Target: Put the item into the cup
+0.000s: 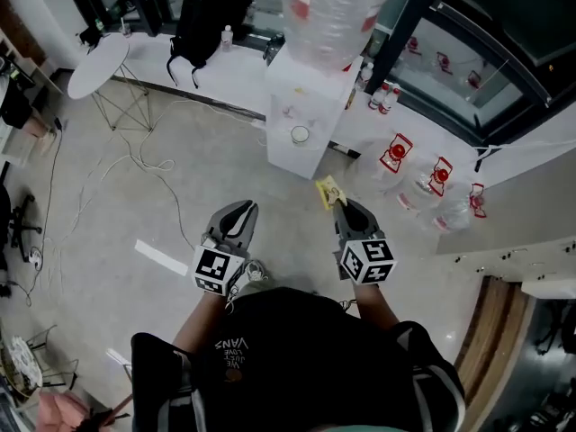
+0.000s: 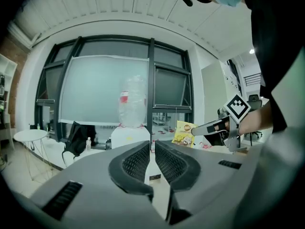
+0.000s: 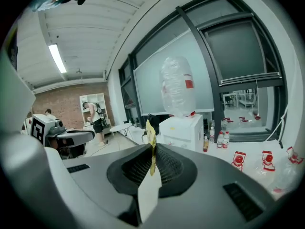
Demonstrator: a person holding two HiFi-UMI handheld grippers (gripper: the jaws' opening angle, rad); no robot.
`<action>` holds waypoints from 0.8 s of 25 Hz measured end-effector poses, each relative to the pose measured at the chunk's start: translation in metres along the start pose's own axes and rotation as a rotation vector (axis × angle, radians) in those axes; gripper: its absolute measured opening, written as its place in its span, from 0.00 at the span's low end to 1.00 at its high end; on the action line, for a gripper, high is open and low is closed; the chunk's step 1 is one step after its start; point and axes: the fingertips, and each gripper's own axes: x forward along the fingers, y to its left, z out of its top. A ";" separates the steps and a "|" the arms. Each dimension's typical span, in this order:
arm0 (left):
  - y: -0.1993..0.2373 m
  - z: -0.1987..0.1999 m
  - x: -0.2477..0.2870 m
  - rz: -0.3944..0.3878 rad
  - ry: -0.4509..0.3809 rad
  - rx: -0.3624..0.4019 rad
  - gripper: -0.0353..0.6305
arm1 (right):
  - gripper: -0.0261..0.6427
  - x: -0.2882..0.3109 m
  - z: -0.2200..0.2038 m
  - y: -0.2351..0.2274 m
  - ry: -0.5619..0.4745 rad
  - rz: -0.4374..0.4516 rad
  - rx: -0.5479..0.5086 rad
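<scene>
A small yellow packet (image 1: 328,191) is pinched edge-on between the jaws of my right gripper (image 1: 340,203); it also shows in the right gripper view as the packet (image 3: 151,142) and from the side in the left gripper view as the packet (image 2: 182,132). My left gripper (image 1: 239,207) is shut with nothing in it, its pads (image 2: 138,160) nearly touching. Both grippers hang in the air, side by side, above the floor. Ahead stands a white water dispenser (image 1: 301,97) with a small white cup (image 1: 300,134) on its front ledge.
A large clear bottle (image 1: 333,7) tops the dispenser. Empty jugs with red handles (image 1: 423,183) lie on the floor to the right. A round white table (image 1: 97,64), a black backpack (image 1: 202,25) and loose cables (image 1: 135,165) are at the left. Glass walls stand behind.
</scene>
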 end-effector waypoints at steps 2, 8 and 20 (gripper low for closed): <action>0.019 0.001 0.002 -0.030 -0.005 0.013 0.09 | 0.12 0.013 0.002 0.009 -0.006 -0.033 0.015; 0.063 -0.007 0.013 -0.099 0.019 0.037 0.31 | 0.12 0.037 0.002 0.025 -0.017 -0.117 0.032; 0.085 -0.025 0.075 -0.191 0.022 0.020 0.39 | 0.12 0.080 -0.004 0.001 0.009 -0.136 0.041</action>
